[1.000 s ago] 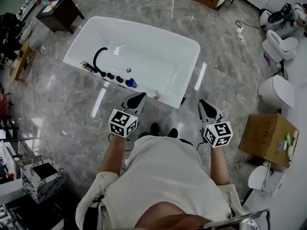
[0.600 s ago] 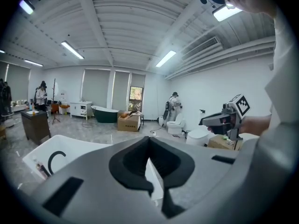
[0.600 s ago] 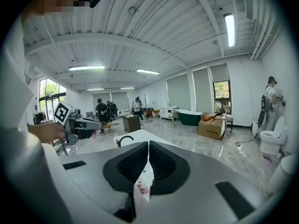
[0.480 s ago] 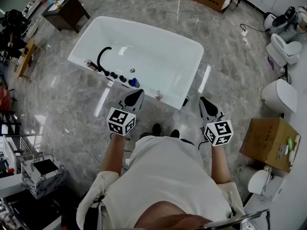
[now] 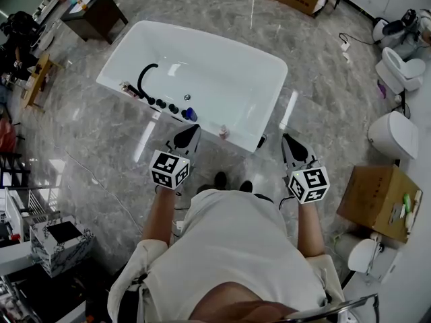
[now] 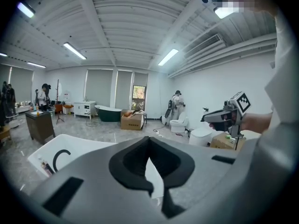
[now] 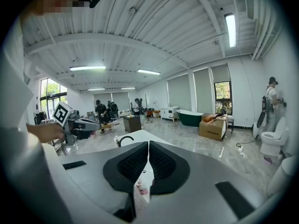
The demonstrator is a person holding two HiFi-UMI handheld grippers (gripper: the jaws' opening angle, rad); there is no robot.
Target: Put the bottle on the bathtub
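Observation:
The white bathtub (image 5: 266,96) stands on the marble floor ahead of the person's feet. On its near rim stands a small pinkish bottle (image 5: 223,132), which also shows below the right jaws as the bottle (image 7: 139,188). My left gripper (image 5: 194,130) hovers just short of the rim, left of the bottle, shut and empty; in the left gripper view the left gripper (image 6: 149,139) has its jaws meeting. Off the tub's near right corner my right gripper (image 5: 286,140) is shut too, and in its own view the right gripper (image 7: 148,144) holds nothing.
A black curved faucet (image 5: 144,76), dark knobs and a blue object (image 5: 190,114) sit along the tub's near rim. Cardboard boxes (image 5: 374,194) and white toilets (image 5: 392,134) line the right side. A dark cabinet (image 5: 94,15) stands far left, a marbled box (image 5: 57,246) at the lower left.
The view has shifted slightly, so the tub sits a little higher and more to the right. Both grippers keep the same shut pose near the tub's rim.

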